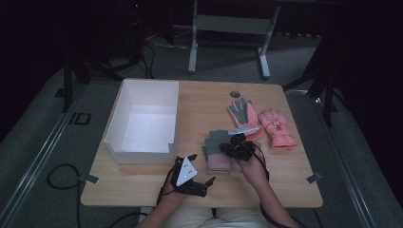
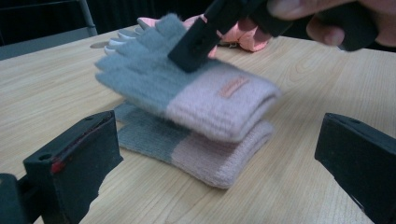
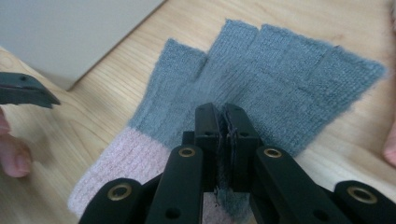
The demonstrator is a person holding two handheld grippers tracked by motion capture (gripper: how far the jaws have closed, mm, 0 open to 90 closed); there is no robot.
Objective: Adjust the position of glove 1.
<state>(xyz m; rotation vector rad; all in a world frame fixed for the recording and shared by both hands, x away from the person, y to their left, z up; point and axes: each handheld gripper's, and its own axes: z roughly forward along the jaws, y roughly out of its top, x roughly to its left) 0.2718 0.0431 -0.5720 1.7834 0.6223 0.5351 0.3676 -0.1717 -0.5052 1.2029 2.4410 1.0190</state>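
On the left side of the wooden table (image 1: 142, 178) sat a white open-topped bin (image 1: 142, 121), its inside bare. Just in front of the bin's near right corner, the left gripper (image 1: 202, 182) rested low at the table edge with its 2 jaws spread wide apart and gripping nothing; its grey 3-cornered plate (image 1: 185, 171) faced up. In the left gripper view those jaws framed a pair of grey and pink knit fingerless gloves: the lower glove (image 2: 187, 149) lay flat on the wood, and the upper glove (image 2: 187, 84) was raised clear of it at the finger end while its pink cuff sagged onto the lower cuff.

Right of centre, the right gripper (image 1: 236, 141) was clamped on that upper glove (image 3: 280, 79), jaws pressed together with a fold of grey knit pinched between them near the palm, as the right gripper view showed. The person's right hand (image 1: 252, 164) held the tool from below.

Farther right and toward the back lay 2 pink ski gloves: 1 with its grey palm up (image 1: 244, 114), the other (image 1: 276, 128) just beside it, back up. A small round grommet (image 1: 235, 94) sat in the tabletop behind them.
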